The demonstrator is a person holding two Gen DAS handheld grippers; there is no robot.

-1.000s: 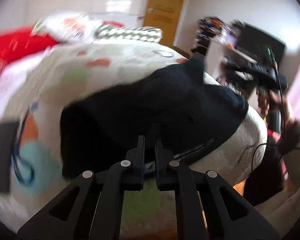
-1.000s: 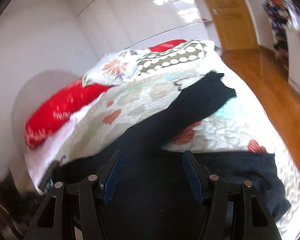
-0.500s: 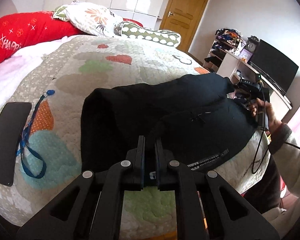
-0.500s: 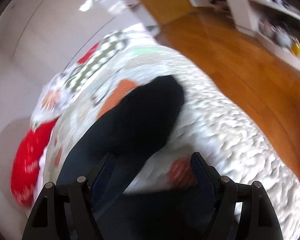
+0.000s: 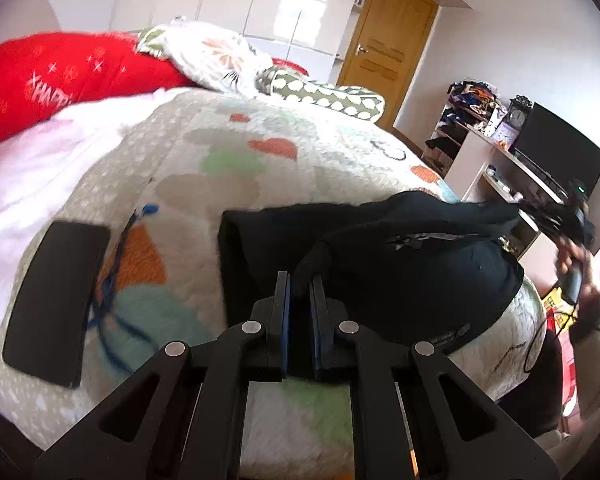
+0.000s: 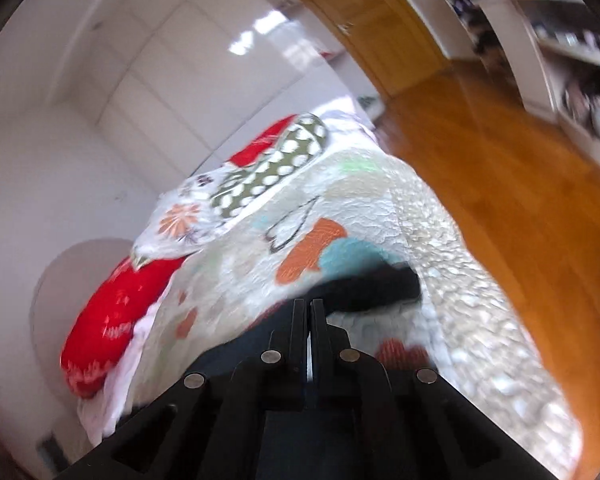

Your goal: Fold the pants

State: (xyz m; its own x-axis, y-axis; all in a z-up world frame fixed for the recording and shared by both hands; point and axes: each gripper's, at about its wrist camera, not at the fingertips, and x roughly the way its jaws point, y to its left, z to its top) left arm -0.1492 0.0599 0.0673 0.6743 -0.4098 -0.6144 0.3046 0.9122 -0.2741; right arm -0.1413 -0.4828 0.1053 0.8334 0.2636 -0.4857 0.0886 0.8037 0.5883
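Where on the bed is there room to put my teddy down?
The bare quilt between the pillows and the black pants is free. So is the white sheet below the red pillow. The near side is crowded: the pants on the right, a black phone and blue cord on the left.

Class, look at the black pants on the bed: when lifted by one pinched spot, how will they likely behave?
Probably floppy: the black pants bunch into a soft ridge where the left tool pinches them. They likely sag and trail, since most of the fabric lies slack on the quilt. They seem unlikely to slide off, as the cloth sits pressed between closed pads.
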